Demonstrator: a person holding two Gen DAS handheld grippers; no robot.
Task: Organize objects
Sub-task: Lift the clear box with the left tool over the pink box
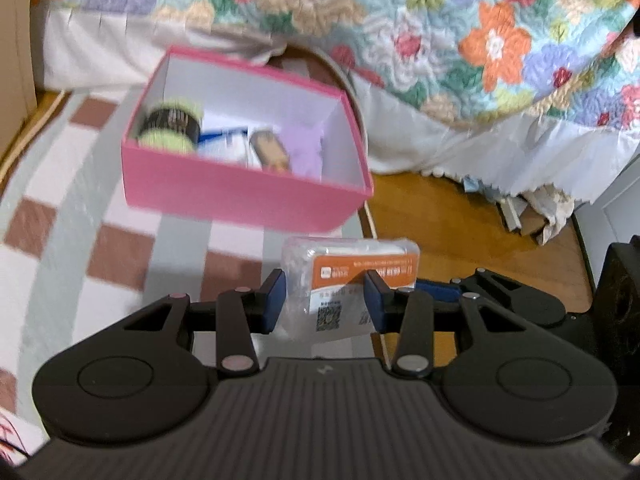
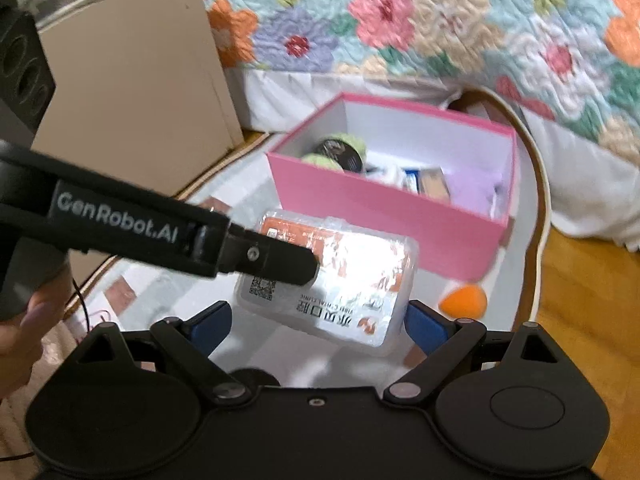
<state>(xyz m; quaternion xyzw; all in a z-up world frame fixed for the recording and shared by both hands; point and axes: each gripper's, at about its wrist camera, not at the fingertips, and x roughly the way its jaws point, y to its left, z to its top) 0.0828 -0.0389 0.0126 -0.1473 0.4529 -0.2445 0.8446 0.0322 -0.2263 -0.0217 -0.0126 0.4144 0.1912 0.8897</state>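
Note:
A clear plastic box [image 1: 352, 268] with an orange label hangs in the air, my left gripper [image 1: 325, 300] shut on it across its thickness. In the right wrist view one left finger [image 2: 280, 260] lies across the box's [image 2: 340, 292] top face. My right gripper [image 2: 318, 325] stands wide, its blue pads on either side of the box's near end with a thin gap at the left pad. Beyond it sits an open pink box [image 1: 240, 196] [image 2: 360, 216] holding a green-and-black roll [image 1: 170, 124], a blue-white packet, a brown item and something lilac.
A checked rug [image 1: 60, 208] lies under the pink box, with wooden floor [image 1: 440, 208] to the right. A flowered quilt [image 1: 440, 40] hangs off a bed behind. A cardboard panel [image 2: 132, 92] stands at left. An orange egg-shaped sponge [image 2: 464, 300] lies by the pink box. A hand [image 2: 16, 320] holds the left gripper.

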